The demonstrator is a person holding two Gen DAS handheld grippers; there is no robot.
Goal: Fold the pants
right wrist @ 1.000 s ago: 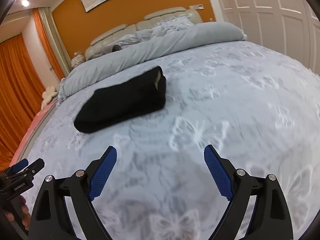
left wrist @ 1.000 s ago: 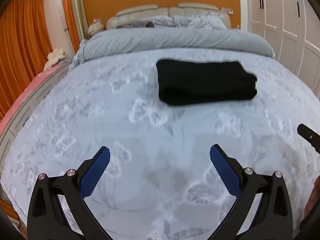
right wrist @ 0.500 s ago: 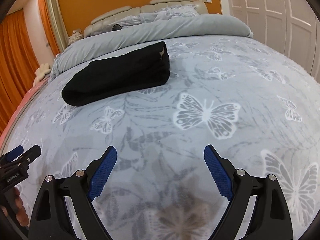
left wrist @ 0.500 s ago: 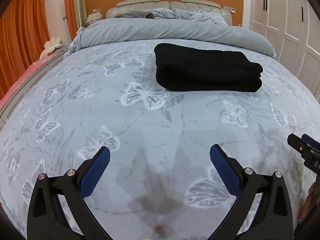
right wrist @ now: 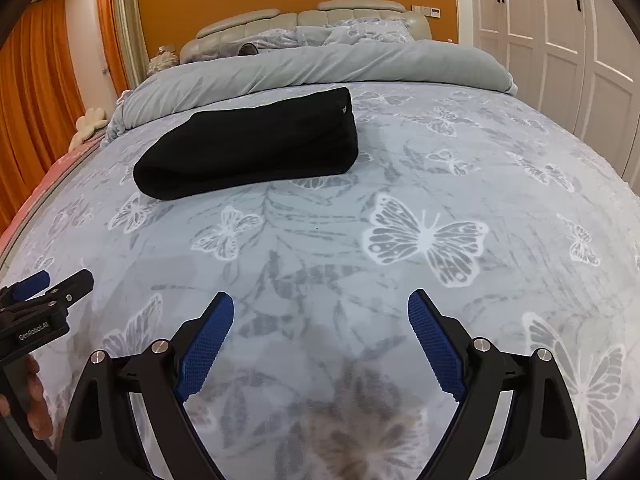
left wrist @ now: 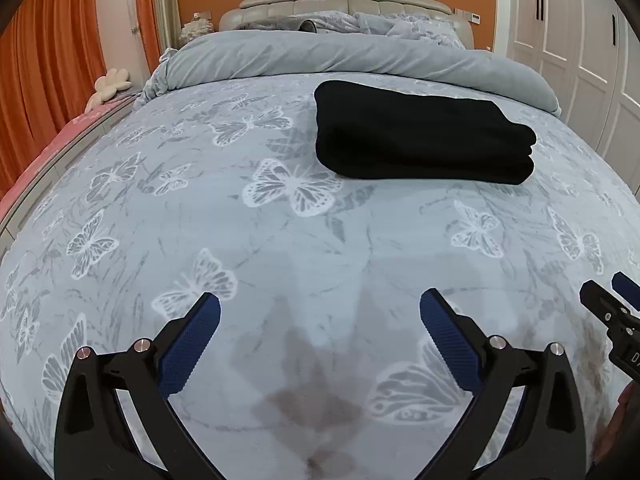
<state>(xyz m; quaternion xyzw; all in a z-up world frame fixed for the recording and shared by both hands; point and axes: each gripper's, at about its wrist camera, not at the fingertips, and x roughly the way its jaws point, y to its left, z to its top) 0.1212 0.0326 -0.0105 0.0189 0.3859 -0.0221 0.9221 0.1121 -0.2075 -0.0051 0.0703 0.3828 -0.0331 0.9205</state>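
The left gripper [left wrist: 320, 312] had its blue-padded fingers [left wrist: 188, 348] spread wide with nothing between them, only the bedspread [left wrist: 280, 248] showing through the gap. The right gripper [right wrist: 321, 312] stood the same way, its blue fingers [right wrist: 208, 344] parted and empty above the cover. Each tool also showed at the edge of the other's view: the right one as a black tip at the right border of the left wrist view, the left one as a black tip with a blue pad at the left border of the right wrist view, where a hand [right wrist: 34, 396] gripped its handle. Both pairs of fingers hung over the near part of the bed, clear of the garment. The bedspread was pale blue-grey with white butterflies, and a brownish patch of pattern lay close under each gripper. Farther up the bed lay the pants [left wrist: 420, 140], black and folded into a thick oblong bundle, resting flat on the cover well apart from both grippers; in the right wrist view the pants [right wrist: 248, 148] lay to the left of centre. Just behind them a grey duvet [left wrist: 340, 56] was rolled across the bed, with pillows and a padded headboard [left wrist: 344, 4] beyond. Orange curtains [left wrist: 44, 56] hung at the left, and white wardrobe doors [left wrist: 580, 40] stood at the right.
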